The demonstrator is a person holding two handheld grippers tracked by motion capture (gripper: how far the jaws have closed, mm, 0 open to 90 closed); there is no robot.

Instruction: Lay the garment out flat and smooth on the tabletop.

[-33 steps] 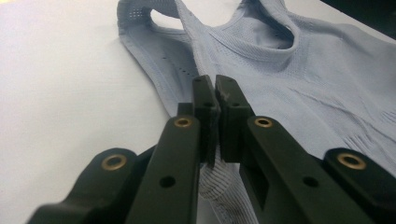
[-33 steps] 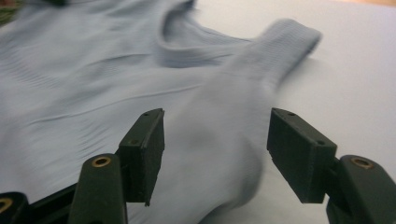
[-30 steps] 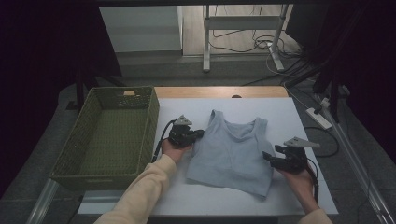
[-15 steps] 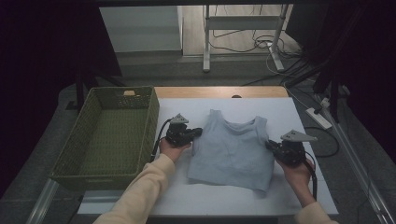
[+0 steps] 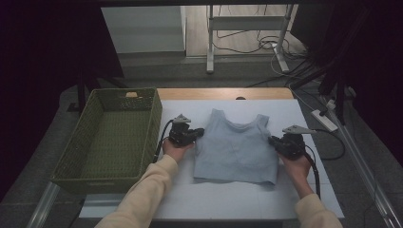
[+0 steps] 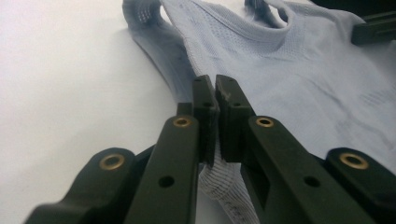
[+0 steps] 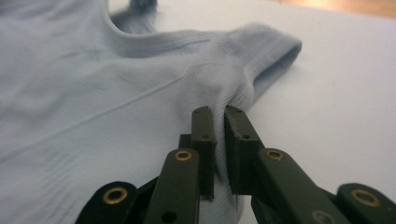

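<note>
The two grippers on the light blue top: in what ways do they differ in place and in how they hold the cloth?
The left gripper holds the tank top at its side edge near the green basket; the right gripper holds the opposite edge, away from the basket. At the right gripper the cloth bunches into a raised fold; at the left gripper it lies flatter. Both are shut on the top, just below an armhole.
</note>
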